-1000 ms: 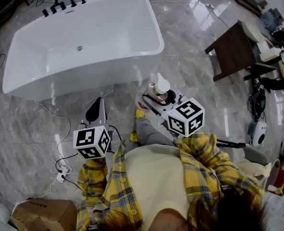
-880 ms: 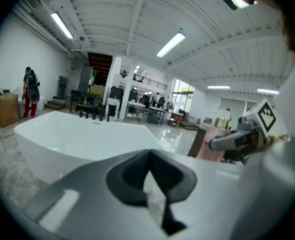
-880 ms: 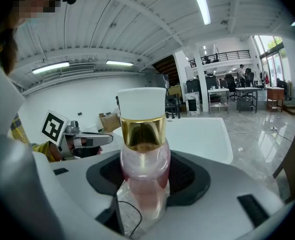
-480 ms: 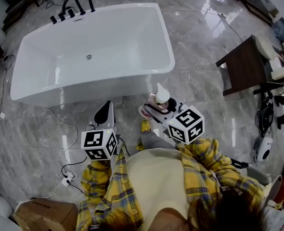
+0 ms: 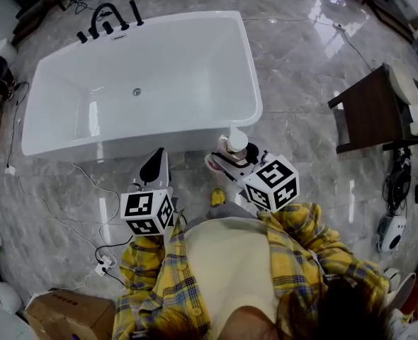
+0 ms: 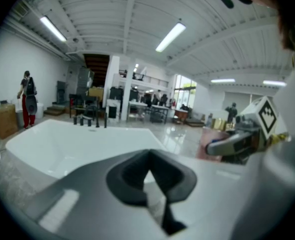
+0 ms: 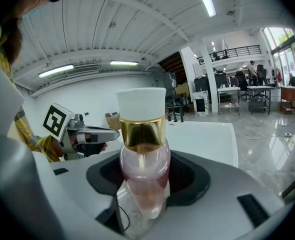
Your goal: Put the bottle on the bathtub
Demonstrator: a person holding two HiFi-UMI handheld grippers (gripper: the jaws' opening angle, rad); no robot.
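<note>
Glossy marble floor, rounded pink bottle

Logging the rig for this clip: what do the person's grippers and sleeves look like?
Both the left gripper and right gripper have white bodies, black padded fingers and a white cube with black square markers at the back. The sleeves are yellow plaid, over a cream top.

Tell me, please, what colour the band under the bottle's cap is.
Gold; the bottle's band shows best in the right gripper view.
</note>
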